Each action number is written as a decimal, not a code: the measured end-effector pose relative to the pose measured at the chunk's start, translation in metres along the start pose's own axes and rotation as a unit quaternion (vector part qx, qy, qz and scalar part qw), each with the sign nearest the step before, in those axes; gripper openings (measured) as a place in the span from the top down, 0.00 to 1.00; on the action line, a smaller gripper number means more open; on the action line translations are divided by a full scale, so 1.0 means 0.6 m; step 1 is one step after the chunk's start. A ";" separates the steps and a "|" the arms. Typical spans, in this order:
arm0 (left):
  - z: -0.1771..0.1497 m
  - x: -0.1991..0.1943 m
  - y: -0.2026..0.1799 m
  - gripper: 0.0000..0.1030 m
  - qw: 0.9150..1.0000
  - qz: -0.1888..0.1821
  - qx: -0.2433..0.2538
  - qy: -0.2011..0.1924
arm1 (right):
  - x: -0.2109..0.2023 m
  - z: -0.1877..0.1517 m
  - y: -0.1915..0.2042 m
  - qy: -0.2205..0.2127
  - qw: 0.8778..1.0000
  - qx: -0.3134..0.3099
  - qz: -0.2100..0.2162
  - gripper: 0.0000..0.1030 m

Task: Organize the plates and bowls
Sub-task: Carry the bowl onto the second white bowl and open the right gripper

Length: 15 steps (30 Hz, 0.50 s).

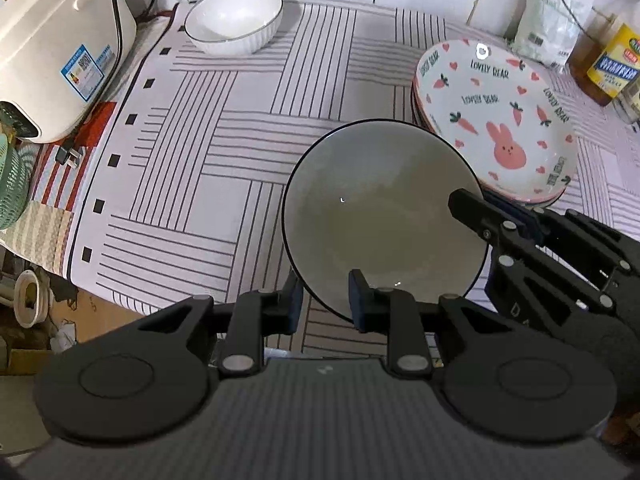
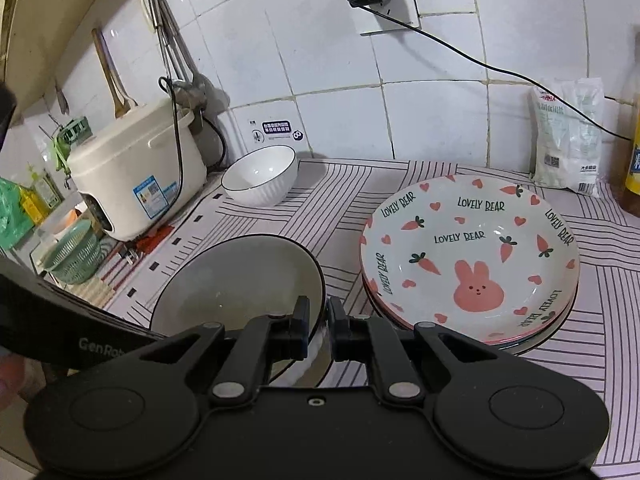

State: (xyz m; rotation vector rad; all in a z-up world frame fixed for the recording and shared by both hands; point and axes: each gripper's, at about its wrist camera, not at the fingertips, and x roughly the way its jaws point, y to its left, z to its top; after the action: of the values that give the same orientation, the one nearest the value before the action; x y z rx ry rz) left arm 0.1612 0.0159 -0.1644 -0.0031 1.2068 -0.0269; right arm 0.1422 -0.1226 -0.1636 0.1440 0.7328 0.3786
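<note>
A white bowl with a dark rim (image 1: 380, 216) (image 2: 236, 280) is held over the striped mat (image 1: 224, 152). My right gripper (image 2: 319, 330) is shut on its rim, one finger inside and one outside; it also shows in the left wrist view (image 1: 480, 216). My left gripper (image 1: 325, 303) straddles the bowl's near rim with its jaws apart and a gap beside the rim. A second white ribbed bowl (image 1: 234, 18) (image 2: 261, 176) stands at the back by the wall. A stack of bunny-and-carrot plates (image 1: 496, 120) (image 2: 470, 256) sits on the right.
A cream rice cooker (image 1: 56, 48) (image 2: 136, 172) stands at the left with its cord and plug. A green colander (image 1: 12, 184) (image 2: 74, 254) sits beyond the mat's left edge. A white bag (image 2: 568, 140) and an oil bottle (image 1: 604, 56) stand at the back right.
</note>
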 end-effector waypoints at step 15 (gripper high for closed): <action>0.007 0.033 0.003 0.78 0.999 0.000 -0.001 0.035 | 0.024 -0.004 0.019 0.034 0.998 -0.045 -0.037 0.88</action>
State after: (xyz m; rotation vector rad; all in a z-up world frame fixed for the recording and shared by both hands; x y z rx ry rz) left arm 0.1725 0.0171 -0.1814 -0.0043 1.2769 -0.0261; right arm 0.1474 -0.1068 -0.1713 0.0200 0.7841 0.3460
